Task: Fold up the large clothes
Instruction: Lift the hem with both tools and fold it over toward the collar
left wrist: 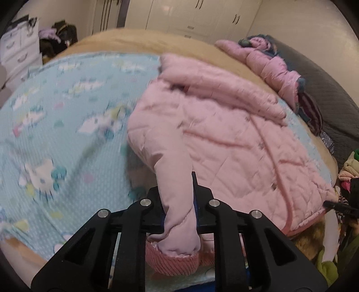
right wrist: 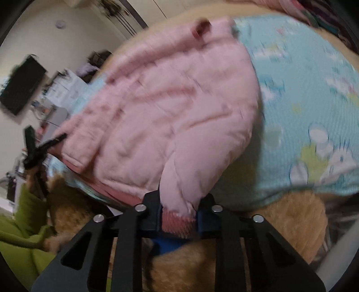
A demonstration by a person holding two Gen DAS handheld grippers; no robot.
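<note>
A pink quilted jacket (left wrist: 224, 134) lies spread on a light blue cartoon-print blanket (left wrist: 67, 116) on the bed. In the left wrist view, one of its sleeves (left wrist: 177, 213) runs down between the fingers of my left gripper (left wrist: 176, 191), which is shut on it. The ribbed pink cuff (left wrist: 172, 260) hangs below the jaws. In the right wrist view the jacket (right wrist: 168, 101) fills the middle of the frame. My right gripper (right wrist: 179, 200) is shut on its other sleeve, just above the ribbed cuff (right wrist: 177, 222).
A tan fuzzy cover (right wrist: 280, 220) lies under the blanket. A second pink jacket (left wrist: 269, 60) and dark clothes lie at the bed's far right. A clothes pile (left wrist: 350, 170) sits beside the bed, white drawers (left wrist: 20, 49) and wardrobes (left wrist: 190, 18) stand behind, and green fabric (right wrist: 20, 224) lies at the left.
</note>
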